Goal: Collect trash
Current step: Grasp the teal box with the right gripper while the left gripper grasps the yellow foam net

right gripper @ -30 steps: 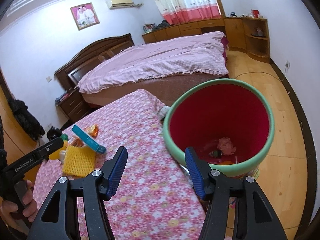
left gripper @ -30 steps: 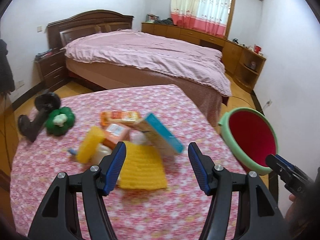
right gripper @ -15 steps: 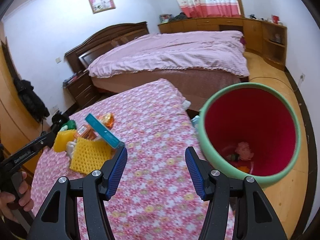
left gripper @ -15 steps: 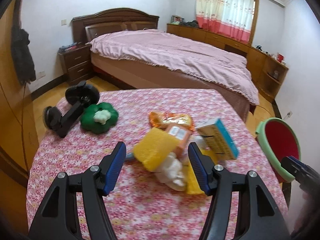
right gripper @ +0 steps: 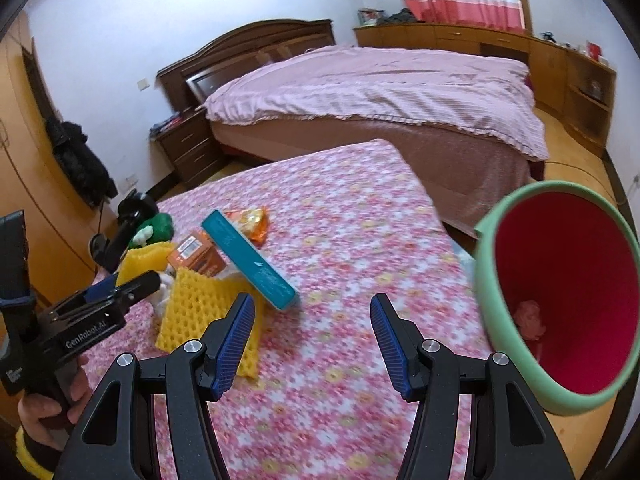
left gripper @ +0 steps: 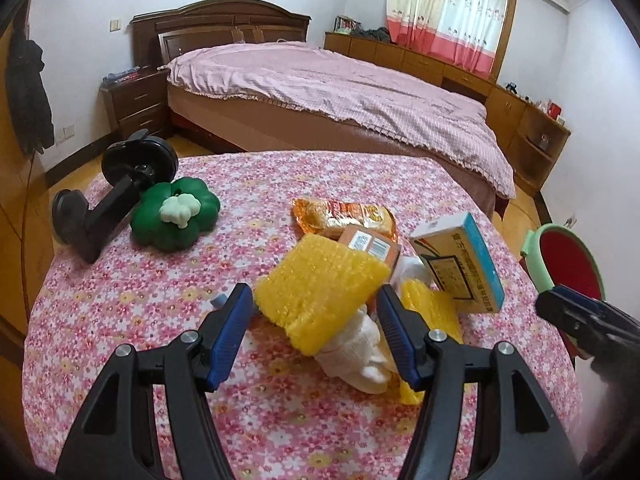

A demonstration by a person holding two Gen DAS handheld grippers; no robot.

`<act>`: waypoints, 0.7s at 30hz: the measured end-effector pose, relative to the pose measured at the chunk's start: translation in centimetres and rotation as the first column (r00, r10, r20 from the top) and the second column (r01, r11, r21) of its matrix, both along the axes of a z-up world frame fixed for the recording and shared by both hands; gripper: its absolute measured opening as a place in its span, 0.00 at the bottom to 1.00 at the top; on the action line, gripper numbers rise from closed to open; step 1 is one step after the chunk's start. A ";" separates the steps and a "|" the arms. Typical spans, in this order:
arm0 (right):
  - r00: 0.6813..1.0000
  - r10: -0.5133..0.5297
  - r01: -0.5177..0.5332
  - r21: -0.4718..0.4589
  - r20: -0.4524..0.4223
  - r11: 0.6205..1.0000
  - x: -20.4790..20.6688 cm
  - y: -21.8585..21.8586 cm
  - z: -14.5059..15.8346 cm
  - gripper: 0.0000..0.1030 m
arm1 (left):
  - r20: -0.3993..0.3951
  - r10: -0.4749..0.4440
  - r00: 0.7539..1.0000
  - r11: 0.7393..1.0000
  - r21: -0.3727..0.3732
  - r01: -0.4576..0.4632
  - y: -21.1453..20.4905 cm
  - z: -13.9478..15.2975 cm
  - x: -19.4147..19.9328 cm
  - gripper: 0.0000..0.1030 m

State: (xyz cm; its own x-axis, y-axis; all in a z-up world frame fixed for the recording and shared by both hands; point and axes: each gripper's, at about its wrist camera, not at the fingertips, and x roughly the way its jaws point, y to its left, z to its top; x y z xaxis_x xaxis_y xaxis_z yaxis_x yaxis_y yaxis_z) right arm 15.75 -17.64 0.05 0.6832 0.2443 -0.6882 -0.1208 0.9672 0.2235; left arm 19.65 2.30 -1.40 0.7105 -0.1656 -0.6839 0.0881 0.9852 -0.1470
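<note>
The left gripper point(left gripper: 316, 320) hangs over the trash heap on a table point(left gripper: 132, 288) draped in a pink floral cloth. Its 2 ribbed blue pads stand spread, and a yellow foam net sleeve point(left gripper: 320, 284), puffy and dimpled, sits between them; neither pad visibly presses it. Under the sleeve lies a crumpled white tissue wad point(left gripper: 356, 356), soft and lumpy. Just beside it a second yellow foam net point(right gripper: 196, 312) lies flat, honeycombed with holes.

A rectangular cardboard box with a teal side point(left gripper: 460, 264) leans tilted against the heap. Behind it rest a small orange carton point(left gripper: 372, 246) with a barcode label and a shiny, crinkled orange snack wrapper point(left gripper: 344, 216).

Further left, well apart from the heap, a glossy green clover-shaped toy point(left gripper: 176, 216) with a pale centre touches a black suction-cup mount point(left gripper: 108, 200).

The right gripper point(right gripper: 312, 336) hovers above bare cloth, its jaws also spread with nothing between them. To its right stands a smooth round bin point(right gripper: 492, 296), mint green outside and red inside, off the table's edge. A pinkish crumpled scrap point(right gripper: 530, 318) lies at its bottom; it is blurred, perhaps paper.

A hand point(right gripper: 44, 408) with a yellow cuff grips the left tool's handle.
</note>
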 end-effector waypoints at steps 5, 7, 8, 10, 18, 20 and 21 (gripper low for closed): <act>0.999 0.052 -0.052 -0.001 0.005 0.999 1.8 1.9 -0.6 0.60 | 0.020 0.005 1.000 0.999 -0.045 -0.004 1.1 -0.2 -0.1 0.55; 0.998 0.065 -0.065 0.001 0.005 0.998 2.5 2.4 -1.0 0.60 | 0.020 0.004 1.000 0.998 -0.058 -0.002 1.4 -0.2 -0.1 0.49; 0.997 0.073 -0.073 0.001 0.006 0.997 2.9 2.7 -1.2 0.60 | 0.020 0.003 1.000 0.998 -0.062 -0.001 1.5 -0.2 -0.2 0.45; 0.996 0.091 -0.091 0.003 -0.003 0.996 3.7 3.3 -1.8 0.60 | 0.020 -0.003 1.000 0.997 -0.071 0.004 1.7 -0.3 -0.3 0.38; 0.994 0.105 -0.103 0.052 -0.036 0.993 4.7 3.7 -2.9 0.39 | 0.026 -0.049 0.998 0.992 -0.119 0.052 2.0 -0.1 -0.8 0.15; 0.995 0.099 -0.097 0.047 -0.026 0.994 4.4 3.7 -2.9 0.30 | 0.036 -0.049 0.998 0.991 -0.126 0.053 2.0 0.2 -1.1 0.13; 0.995 0.093 -0.092 0.048 -0.021 0.995 4.2 3.6 -2.9 0.28 | 0.040 -0.048 0.998 0.990 -0.129 0.052 2.0 0.3 -1.3 0.13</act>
